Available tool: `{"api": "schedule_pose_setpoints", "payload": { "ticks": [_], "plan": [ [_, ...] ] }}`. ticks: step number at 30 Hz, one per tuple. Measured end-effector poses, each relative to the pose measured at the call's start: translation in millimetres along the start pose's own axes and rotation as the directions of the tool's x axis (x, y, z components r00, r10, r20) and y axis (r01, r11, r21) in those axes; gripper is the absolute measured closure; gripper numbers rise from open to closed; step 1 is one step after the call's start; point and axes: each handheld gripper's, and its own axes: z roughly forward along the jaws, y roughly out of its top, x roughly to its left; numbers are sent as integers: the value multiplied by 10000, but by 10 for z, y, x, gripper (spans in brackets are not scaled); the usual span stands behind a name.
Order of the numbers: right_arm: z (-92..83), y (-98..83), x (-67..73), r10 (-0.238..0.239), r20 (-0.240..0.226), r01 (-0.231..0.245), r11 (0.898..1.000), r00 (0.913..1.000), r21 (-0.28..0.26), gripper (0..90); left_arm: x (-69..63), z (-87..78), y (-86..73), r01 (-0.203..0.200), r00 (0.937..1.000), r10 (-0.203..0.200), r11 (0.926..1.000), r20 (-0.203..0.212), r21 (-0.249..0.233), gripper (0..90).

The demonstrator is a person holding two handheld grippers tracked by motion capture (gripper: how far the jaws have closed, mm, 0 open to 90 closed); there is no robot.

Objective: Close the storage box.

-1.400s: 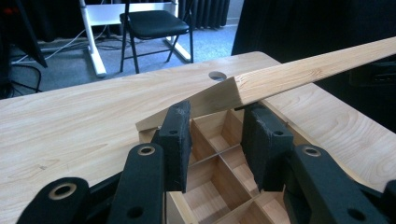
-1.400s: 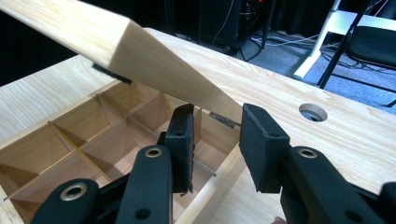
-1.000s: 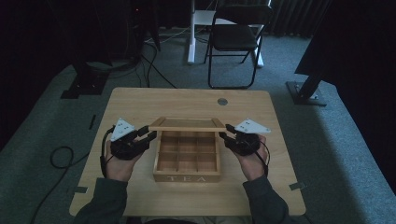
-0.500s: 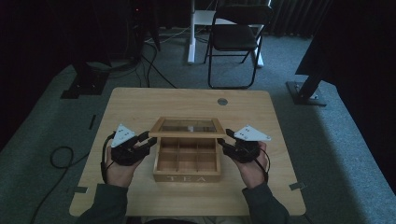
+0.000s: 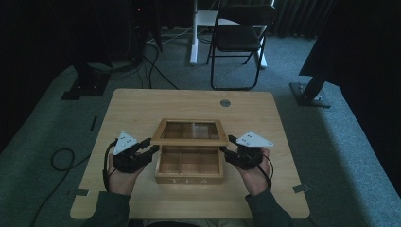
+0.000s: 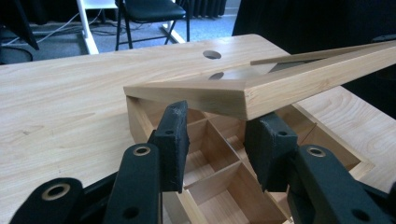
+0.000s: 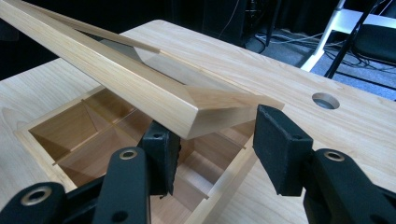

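A wooden tea box (image 5: 189, 180) with several compartments stands mid-table. Its glass-paned lid (image 5: 190, 132) hangs half lowered over the back compartments. My left gripper (image 5: 149, 145) sits at the box's left side and my right gripper (image 5: 228, 147) at its right side, each at a front corner of the lid. In the left gripper view the lid (image 6: 303, 79) corner sits just above the spread jaws of the gripper (image 6: 219, 121), over the box wall (image 6: 135, 116). The right gripper view shows the same: lid (image 7: 121, 74) above the gripper (image 7: 217, 126). Both sets of jaws have just been opening; no pad presses on the lid.
A round cable hole (image 5: 225, 102) lies in the tabletop (image 5: 142, 109) behind the box. A black folding chair (image 5: 239, 38) and stand legs are on the carpet beyond the table. The person's hands rest near the front edge.
The lid has swung down from standing upright behind the box to hanging low over it. Both grippers' jaws have spread wider and shifted slightly toward the front.
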Motion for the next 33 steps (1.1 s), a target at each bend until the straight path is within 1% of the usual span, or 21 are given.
{"api": "schedule_pose_setpoints", "payload": {
  "ticks": [1, 4, 13, 25, 33],
  "plan": [
    [-1, -30, 14, -32, 10, 33, 10000, 10000, -70, 509, 0, 0, -7, -15, 10000, 15, 10000, -8, 9, 584],
    [-1, -46, 17, 19, -19, -19, 10000, 10000, -72, 509, -4, 2, -29, 0, 10000, 0, 10000, -38, 21, 575],
    [1, -107, 37, -42, -54, 42, 10000, 10000, -48, 508, -18, 6, -87, 62, 10000, -62, 9999, -42, 90, 562],
    [14, -178, 63, -86, -97, 87, 9999, 9999, 91, 503, -25, 9, -162, 101, 9999, -100, 9997, -30, 204, 548],
    [15, -226, 85, -12, -86, 13, 9998, 10000, 175, 503, -37, 6, -212, 119, 9999, -118, 9996, -54, 272, 547]
  ]
}}
